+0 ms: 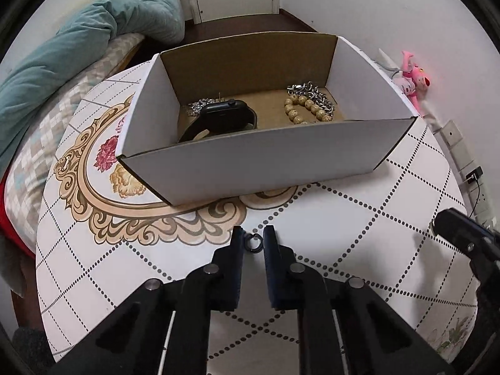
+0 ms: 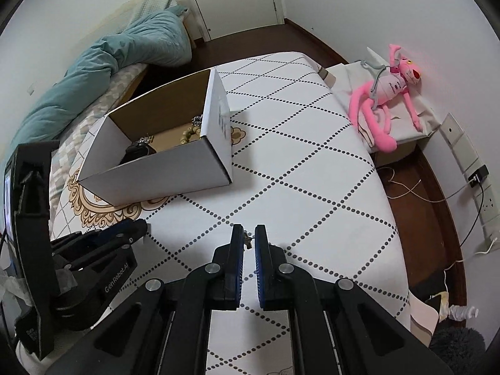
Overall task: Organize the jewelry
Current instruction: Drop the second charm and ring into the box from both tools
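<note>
Left gripper (image 1: 253, 243): fingers drawn in close around a small dark ring (image 1: 253, 243); the ring sits right between the tips, at six o'clock from the box, and I judge it pinched, though whether both pads truly bite it is hard to call from here

Right gripper (image 2: 249, 240): closed down tight on a tiny metallic piece (image 2: 248, 240), maybe an earring or a clasp, too small to name; it hangs between the blue pads, off at five o'clock from the box

Box (image 1: 256, 156): open white cardboard carton, brown inside, sitting on the patterned tablecloth (image 1: 375, 218) with its near wall facing the left gripper

Already inside: black watch (image 1: 223, 115) at the near left of the floor, a silver chain (image 1: 197, 106) tucked behind it at ten o'clock, a wooden bead bracelet (image 1: 307, 107) over at three o'clock, with a heavier silver link chain (image 1: 315, 93) touching it from behind

Step in hand: looks to me like both small pieces are due to go over that near wall and into the box

How to do it well: lift the ring clear of the wall's top edge before moving forward, keep the squeeze steady because something this small slips easily, and let go low over bare brown floor between watch and beads, so nothing tangles

The ring itself: dark, thin, a plain loop with a small knob at twelve o'clock; light and hard, likely to roll if dropped from height
</note>
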A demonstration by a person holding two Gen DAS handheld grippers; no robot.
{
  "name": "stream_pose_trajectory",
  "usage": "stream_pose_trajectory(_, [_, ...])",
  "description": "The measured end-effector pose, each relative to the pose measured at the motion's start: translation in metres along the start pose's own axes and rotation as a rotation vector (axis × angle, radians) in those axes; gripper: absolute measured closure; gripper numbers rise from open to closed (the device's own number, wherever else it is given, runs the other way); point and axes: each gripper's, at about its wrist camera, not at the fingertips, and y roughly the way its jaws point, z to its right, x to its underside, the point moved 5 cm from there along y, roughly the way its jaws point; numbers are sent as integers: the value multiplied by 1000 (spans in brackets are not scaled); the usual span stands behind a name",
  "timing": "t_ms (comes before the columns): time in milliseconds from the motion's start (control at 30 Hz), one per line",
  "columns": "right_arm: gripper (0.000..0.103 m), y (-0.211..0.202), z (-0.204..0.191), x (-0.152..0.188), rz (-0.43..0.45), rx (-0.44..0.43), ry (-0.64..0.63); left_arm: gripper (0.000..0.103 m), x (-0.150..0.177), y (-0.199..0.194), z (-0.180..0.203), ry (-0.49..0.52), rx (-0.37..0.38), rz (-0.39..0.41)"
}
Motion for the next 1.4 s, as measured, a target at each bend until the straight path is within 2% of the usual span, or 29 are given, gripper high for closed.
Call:
stream_pose_trajectory(167, [96,-7,-5,-4,16,-19,-2,93,3,-8,-3,-14,19,-6])
stream_pose_trajectory(267, [96,-17,-11,-12,29,-50,0,93,-5,-32,-7,-40,79,7])
stream_pose_trajectory(367, [96,-31,-22,-27,53,-95,-7,93,-34,-70,-13,-60,152,56])
stream_pose_trajectory(467, [96,-40,-39,-56,72,-150,-24,93,-69,-85,-24,-97,213,54])
stream_pose_trajectory(567, [96,-34,-58,-88,64,-190,-53,93,-99,-80,-33,-97,208,40])
stream_pose_trajectory(667, [96,-12,-77,-118,20,-212,-77,93,-122,-58,-45,-108,195,-15])
stream_pose_trajectory(800, [96,26,-93,-145,-70,-216,-96,92,-134,-31,-60,-131,187,-101])
stream_pose_trajectory(900, [96,48,-100,-153,-141,-221,-108,91,-139,-21,-66,-151,187,-138])
stream_pose_trajectory(967, [95,62,-103,-153,-193,-222,-116,83,-143,-18,-71,-167,185,-145])
stream_pose_trajectory(1000, [95,67,-104,-153,-208,-214,-115,66,-145,-19,-73,-171,177,-142])
stream_pose_trajectory(1033, [94,72,-105,-152,-225,-214,-117,44,-147,-19,-76,-175,163,-139])
stream_pose_trajectory(1067, [90,75,-104,-152,-233,-207,-114,39,-148,-21,-78,-182,156,-126])
stream_pose_trajectory(1133, [78,76,-102,-151,-226,-198,-110,37,-149,-25,-84,-191,141,-104])
stream_pose_trajectory(1333, [75,57,-94,-152,-172,-149,-126,21,-138,-31,-97,-199,86,-83])
stream_pose_trajectory(1400, [66,49,-92,-151,-154,-115,-142,16,-132,-34,-100,-198,60,-76])
